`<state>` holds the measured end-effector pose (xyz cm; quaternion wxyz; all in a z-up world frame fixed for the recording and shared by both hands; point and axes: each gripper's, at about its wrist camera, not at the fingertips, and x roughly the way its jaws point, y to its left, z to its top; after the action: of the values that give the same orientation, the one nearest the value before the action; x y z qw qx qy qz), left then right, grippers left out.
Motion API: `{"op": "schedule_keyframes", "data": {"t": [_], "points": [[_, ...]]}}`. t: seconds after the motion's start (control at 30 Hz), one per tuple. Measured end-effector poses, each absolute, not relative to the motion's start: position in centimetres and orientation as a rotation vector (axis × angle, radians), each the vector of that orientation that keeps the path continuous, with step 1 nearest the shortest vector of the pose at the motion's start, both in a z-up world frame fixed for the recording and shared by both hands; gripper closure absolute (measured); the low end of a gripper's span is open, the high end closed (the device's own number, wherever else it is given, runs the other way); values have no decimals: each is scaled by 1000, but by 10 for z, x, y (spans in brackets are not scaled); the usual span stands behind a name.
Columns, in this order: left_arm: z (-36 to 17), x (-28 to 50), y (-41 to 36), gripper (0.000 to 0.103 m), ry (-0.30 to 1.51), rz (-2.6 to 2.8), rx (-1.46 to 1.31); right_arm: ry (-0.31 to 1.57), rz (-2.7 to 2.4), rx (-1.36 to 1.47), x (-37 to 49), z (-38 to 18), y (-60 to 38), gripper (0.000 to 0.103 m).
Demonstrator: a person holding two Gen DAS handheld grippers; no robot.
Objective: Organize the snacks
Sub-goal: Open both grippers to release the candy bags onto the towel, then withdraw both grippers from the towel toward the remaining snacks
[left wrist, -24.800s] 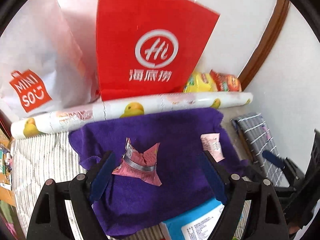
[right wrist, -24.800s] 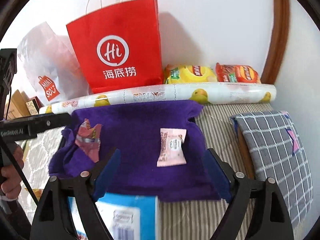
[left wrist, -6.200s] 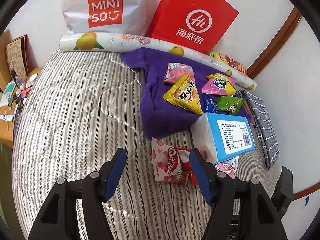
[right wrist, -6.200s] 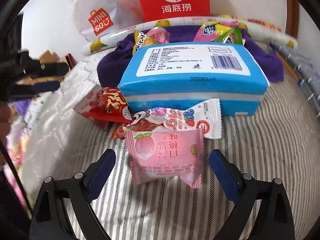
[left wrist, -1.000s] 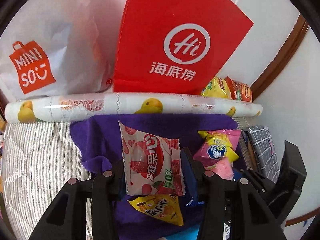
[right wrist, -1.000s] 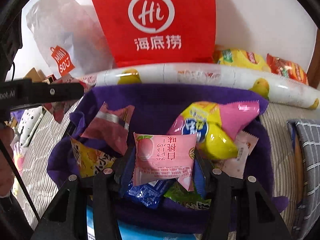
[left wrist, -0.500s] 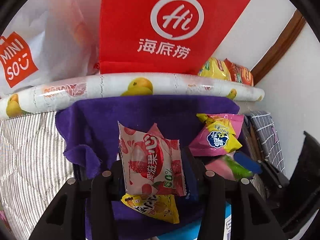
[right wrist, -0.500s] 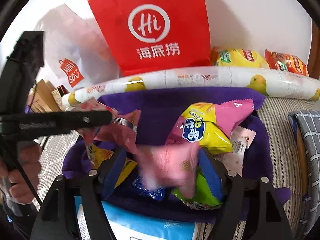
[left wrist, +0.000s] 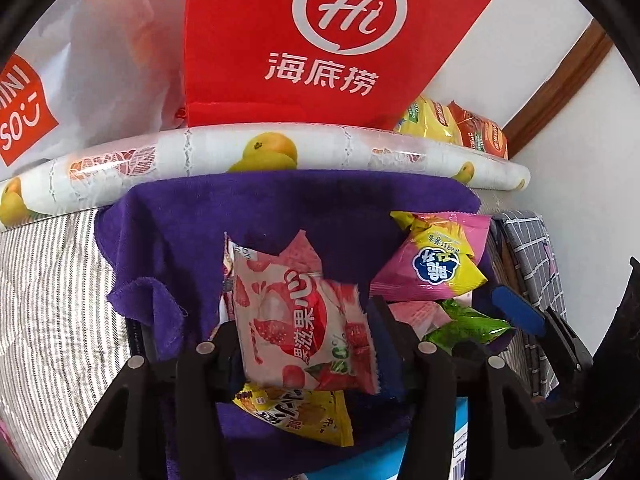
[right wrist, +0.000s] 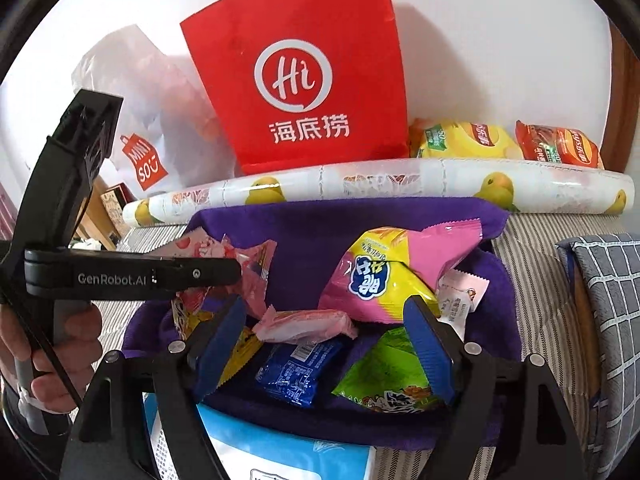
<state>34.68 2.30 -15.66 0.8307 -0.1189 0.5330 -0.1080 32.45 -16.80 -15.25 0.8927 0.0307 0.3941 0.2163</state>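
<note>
Home bedroom: striped quilted bedding, checked pillow, shopping bags against white wall.

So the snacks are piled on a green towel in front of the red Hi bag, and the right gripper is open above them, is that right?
Nearly. The towel is purple, not green, as the right wrist view shows. The snacks do lie on it before the red Hi bag, with the right gripper open above them.

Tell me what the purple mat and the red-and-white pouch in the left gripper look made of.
Purple mat: soft cloth, likely terry or fleece; matte nap, frayed curled corner. Red-and-white pouch between the left gripper jaws: thin glossy plastic film, probably; crinkles, shiny highlights, serrated sealed edge.
</note>
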Motion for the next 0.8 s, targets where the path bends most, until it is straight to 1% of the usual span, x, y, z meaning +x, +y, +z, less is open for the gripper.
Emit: {"op": "schedule_keyframes", "data": {"t": [0.07,0.1,0.43,0.57,0.8], "points": [[-157,347,23,41,1136,-235,-268,810,446,76,324,-151,-171,22],[-156,347,23,40,1137,-238,-270,807,445,82,324,-151,-172,22],[-136,339,28,39,1099,-238,-285,780,410,133,312,-144,-181,22],[-122,332,26,39,1068,-243,-270,767,391,158,292,-137,-187,23],[-91,311,15,39,997,-282,-241,691,307,74,240,-119,-198,23]]}}
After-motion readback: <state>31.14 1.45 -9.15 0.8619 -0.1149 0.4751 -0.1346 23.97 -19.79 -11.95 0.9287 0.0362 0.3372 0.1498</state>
